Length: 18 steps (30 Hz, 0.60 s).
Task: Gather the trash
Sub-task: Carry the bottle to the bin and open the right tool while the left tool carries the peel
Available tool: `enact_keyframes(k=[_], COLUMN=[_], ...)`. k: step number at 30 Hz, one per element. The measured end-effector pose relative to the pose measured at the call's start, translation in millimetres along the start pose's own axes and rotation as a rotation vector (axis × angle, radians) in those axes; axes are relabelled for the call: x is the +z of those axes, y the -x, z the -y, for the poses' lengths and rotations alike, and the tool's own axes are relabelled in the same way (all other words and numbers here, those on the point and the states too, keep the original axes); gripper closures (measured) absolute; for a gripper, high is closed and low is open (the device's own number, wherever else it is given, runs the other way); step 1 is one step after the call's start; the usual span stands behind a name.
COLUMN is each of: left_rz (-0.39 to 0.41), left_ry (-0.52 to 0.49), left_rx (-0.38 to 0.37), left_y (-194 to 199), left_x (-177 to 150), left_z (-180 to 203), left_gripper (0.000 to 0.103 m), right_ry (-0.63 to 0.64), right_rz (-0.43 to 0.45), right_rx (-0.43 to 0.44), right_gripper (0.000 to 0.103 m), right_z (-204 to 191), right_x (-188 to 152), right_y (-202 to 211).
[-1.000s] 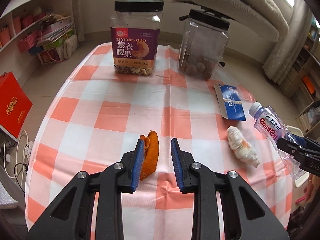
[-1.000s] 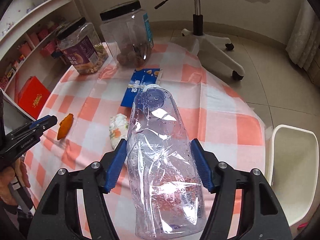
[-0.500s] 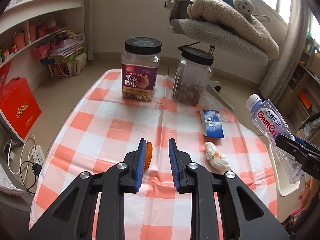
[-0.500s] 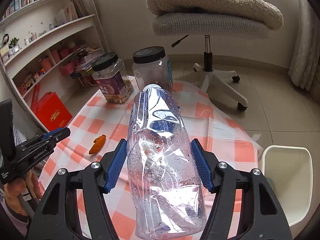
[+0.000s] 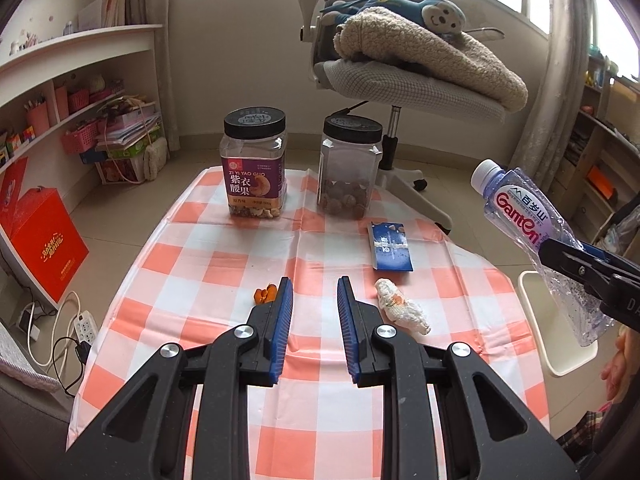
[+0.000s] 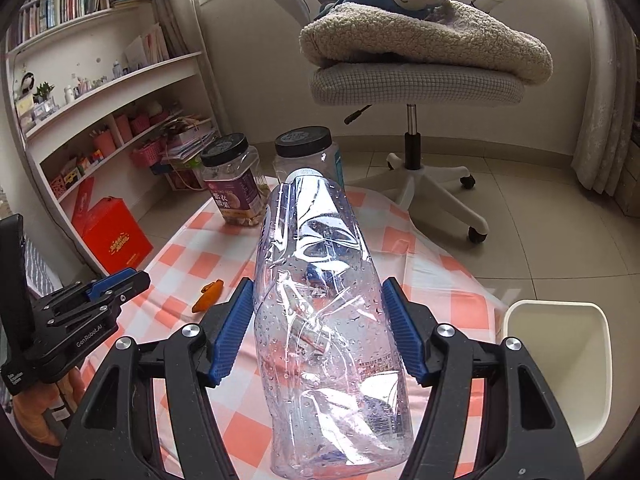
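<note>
your left gripper point(image 5: 314, 286) has clenched as far as it goes with nothing between the blue pads, and it has lifted away from the cloth. a second ago the orange peel point(image 5: 265, 294) sat between those pads; now it lies on the checked table point(image 5: 224, 264) just outside the left finger, so the grab looks to have missed and you will likely need to go down for it again.

your right gripper point(image 6: 320, 292) is grasping the empty water bottle point(image 6: 328, 320) around its crumpled middle, cap pointing away from you. it has come up off the table too, same grip as before. the white bin point(image 6: 560, 360) stands off the table's right edge, near that hand, so dropping the bottle there seems the next step.

further out, the crumpled tissue point(image 5: 400, 310) and the blue packet point(image 5: 390, 246) wait on the cloth, untouched. beyond them stand the cashew jar point(image 5: 254, 168) and the clear jar point(image 5: 350, 168), probably not trash.
</note>
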State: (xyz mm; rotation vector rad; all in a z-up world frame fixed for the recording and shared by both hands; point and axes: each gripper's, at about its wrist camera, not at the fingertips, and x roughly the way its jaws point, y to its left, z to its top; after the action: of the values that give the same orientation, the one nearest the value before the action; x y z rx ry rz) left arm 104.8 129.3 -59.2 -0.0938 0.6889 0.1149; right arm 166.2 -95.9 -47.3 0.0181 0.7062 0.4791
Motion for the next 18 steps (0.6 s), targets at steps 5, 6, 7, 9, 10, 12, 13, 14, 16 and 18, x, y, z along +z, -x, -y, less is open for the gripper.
enact_keyframes(k=[5, 6, 7, 9, 10, 12, 13, 14, 16, 18], left_rz=[0.013, 0.014, 0.016, 0.02, 0.022, 0.024, 0.024, 0.024, 0.025, 0.024], left_ry=[-0.013, -0.015, -0.016, -0.023, -0.029, -0.037, -0.041, -0.045, -0.051, -0.058], left_rx=[-0.015, -0.019, -0.023, -0.03, -0.031, -0.038, -0.043, -0.046, -0.053, -0.06], left_y=[1, 1, 0, 0, 0, -1, -2, -2, -3, -4], left_x=[3, 3, 4, 6, 6, 7, 7, 8, 7, 8], left_z=[8, 11, 13, 19, 22, 28, 31, 34, 40, 46], left_gripper=[0.079, 0.079, 0.079, 0.079, 0.079, 0.079, 0.079, 0.079, 0.079, 0.079], right_ry=[-0.002, -0.007, -0.011, -0.017, -0.019, -0.022, -0.024, -0.025, -0.029, -0.034], right_rz=[0.013, 0.013, 0.013, 0.015, 0.016, 0.018, 0.019, 0.02, 0.025, 0.028], right_rx=[-0.021, -0.025, -0.028, -0.036, -0.04, -0.047, -0.05, -0.054, -0.063, -0.072], right_gripper=[0.041, 0.041, 0.041, 0.041, 0.041, 0.041, 0.041, 0.041, 0.041, 0.041], right_z=[5, 7, 10, 13, 14, 18, 21, 23, 27, 32], right_x=[-1, -1, -1, -1, -1, -1, -1, -1, -2, -3], right_y=[6, 6, 7, 8, 9, 11, 12, 14, 16, 19])
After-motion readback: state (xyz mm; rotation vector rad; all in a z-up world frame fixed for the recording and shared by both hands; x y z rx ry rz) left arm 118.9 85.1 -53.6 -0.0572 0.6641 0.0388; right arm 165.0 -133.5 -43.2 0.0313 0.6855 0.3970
